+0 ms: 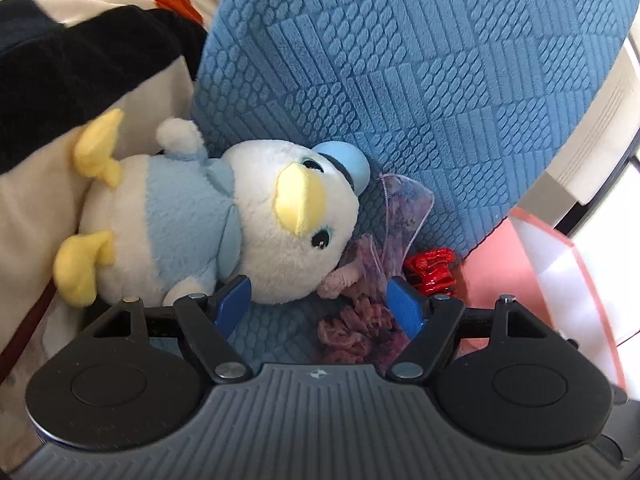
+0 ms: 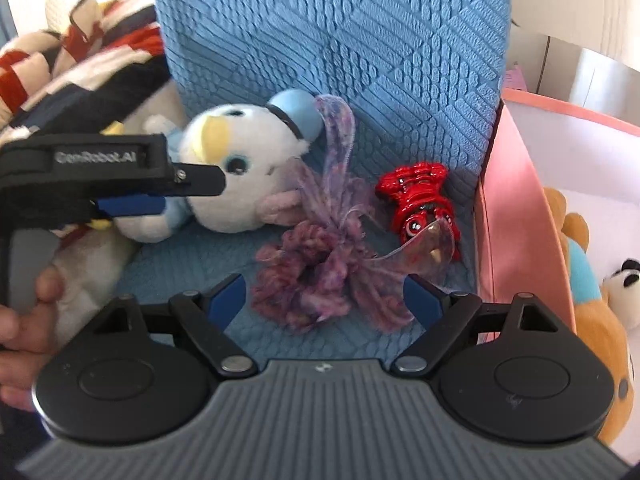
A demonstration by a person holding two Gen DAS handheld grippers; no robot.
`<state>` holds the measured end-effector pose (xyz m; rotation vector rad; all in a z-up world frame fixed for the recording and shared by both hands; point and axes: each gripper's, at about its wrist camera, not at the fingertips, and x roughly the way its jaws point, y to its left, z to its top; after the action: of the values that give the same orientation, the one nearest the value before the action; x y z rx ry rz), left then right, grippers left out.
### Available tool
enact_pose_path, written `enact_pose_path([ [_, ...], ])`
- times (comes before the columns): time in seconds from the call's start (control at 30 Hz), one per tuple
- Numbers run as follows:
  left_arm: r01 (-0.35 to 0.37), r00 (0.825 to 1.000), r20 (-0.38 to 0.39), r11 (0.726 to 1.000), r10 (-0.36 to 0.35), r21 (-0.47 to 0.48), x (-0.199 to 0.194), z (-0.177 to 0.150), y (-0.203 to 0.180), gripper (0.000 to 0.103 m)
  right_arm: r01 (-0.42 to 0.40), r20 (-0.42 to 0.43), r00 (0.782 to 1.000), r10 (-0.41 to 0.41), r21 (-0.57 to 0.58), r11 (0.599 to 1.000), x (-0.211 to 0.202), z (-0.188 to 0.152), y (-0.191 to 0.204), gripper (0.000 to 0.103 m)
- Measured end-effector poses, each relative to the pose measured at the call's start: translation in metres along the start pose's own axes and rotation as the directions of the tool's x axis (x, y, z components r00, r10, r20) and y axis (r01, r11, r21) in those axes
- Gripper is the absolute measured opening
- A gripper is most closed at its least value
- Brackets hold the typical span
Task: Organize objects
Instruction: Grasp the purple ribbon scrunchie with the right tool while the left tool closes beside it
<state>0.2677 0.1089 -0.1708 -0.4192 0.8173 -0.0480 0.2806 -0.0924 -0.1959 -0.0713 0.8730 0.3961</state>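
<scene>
The left gripper (image 1: 320, 304) has its blue pads spread wide and grips nothing — the white and blue plush bird (image 1: 224, 224) lies on its side just past the left pad. The right gripper (image 2: 326, 300) is likewise wide open and empty, with the purple scrunchie (image 2: 320, 276) on the seat between its fingertips, though the pads do not press on it. Beside the scrunchie lies a red hair claw (image 2: 420, 200). All three rest on the blue textured chair (image 2: 340, 60). To the right stands a pink box (image 2: 516, 184) holding an orange plush (image 2: 596, 320) and a small panda toy (image 2: 624, 292).
</scene>
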Motion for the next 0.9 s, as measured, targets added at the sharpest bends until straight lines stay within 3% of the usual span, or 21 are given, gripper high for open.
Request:
enact_pose_path([
  [0.1, 0.036, 0.999, -0.012, 0.999, -0.036, 0.02, 0.008, 0.004, -0.003, 0.078, 0.022, -0.033, 0.999, -0.022, -0.005, 1.0, 0.02, 0.005, -0.004, 0.087],
  [0.17, 0.051, 0.998, -0.039, 0.998, -0.05, 0.035, 0.016, 0.004, -0.005, 0.059, 0.027, -0.049, 0.998, -0.028, -0.013, 1.0, 0.031, 0.007, -0.005, 0.087],
  [0.27, 0.058, 0.994, -0.095, 0.997, -0.052, 0.053, 0.032, 0.003, -0.008, 0.05, 0.015, -0.086, 0.996, -0.016, -0.01, 1.0, 0.047, 0.007, -0.006, 0.087],
  [0.33, 0.06, 0.992, -0.114, 0.995, -0.051, 0.077, 0.039, 0.002, -0.012, 0.046, 0.016, -0.102, 0.995, -0.018, -0.017, 1.0, 0.055, 0.004, -0.005, 0.087],
  [0.47, 0.043, 0.992, -0.123, 0.992, -0.028, 0.121, 0.052, 0.0, -0.019, 0.04, 0.021, -0.133, 0.991, -0.023, -0.016, 1.0, 0.066, -0.005, -0.006, 0.076],
  [0.6, 0.013, 0.993, -0.118, 0.981, 0.01, 0.194, 0.065, 0.001, -0.028, 0.039, 0.06, -0.119, 0.991, -0.063, -0.036, 0.998, 0.07, -0.012, -0.003, 0.07],
  [0.7, 0.009, 0.992, -0.124, 0.976, 0.019, 0.218, 0.072, 0.001, -0.032, 0.039, 0.066, -0.114, 0.991, -0.07, -0.04, 0.997, 0.066, -0.013, -0.002, 0.053],
  [0.77, 0.001, 0.992, -0.122, 0.972, 0.029, 0.237, 0.075, 0.002, -0.035, 0.039, 0.077, -0.117, 0.99, -0.079, -0.022, 0.997, 0.061, -0.013, -0.003, 0.029],
  [0.9, 0.006, 0.992, -0.128, 0.972, 0.025, 0.235, 0.082, 0.005, -0.035, 0.039, 0.1, -0.107, 0.989, -0.099, 0.0, 0.995, 0.054, -0.012, -0.007, 0.018],
])
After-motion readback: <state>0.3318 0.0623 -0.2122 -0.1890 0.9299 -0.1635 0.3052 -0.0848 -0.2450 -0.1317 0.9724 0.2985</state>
